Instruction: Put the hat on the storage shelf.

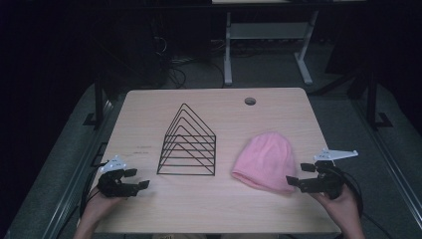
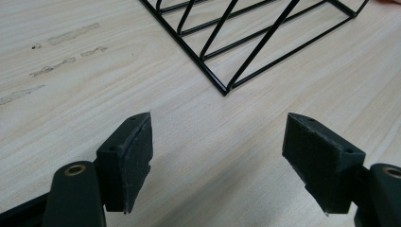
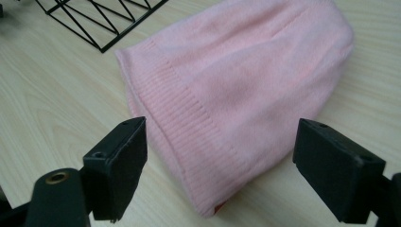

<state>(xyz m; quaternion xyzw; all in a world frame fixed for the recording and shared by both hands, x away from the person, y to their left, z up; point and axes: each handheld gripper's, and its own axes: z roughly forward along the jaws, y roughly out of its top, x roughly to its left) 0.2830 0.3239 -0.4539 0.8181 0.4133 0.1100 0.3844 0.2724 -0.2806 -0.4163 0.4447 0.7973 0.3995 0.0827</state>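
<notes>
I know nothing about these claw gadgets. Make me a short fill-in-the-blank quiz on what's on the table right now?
1. The knitted hat lying on the table is ____ in colour.
2. The black wire rack stands to the ____ of the hat in the high view.
3. The right claw is open and points at the ____.
4. The left claw is ____, with nothing between its jaws.

Missing words: pink; left; hat; open

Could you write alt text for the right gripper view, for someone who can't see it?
A pink knit hat lies flat on a pale wooden table, between the open black jaws of the right tool. A corner of a black wire rack shows at top left.
</notes>
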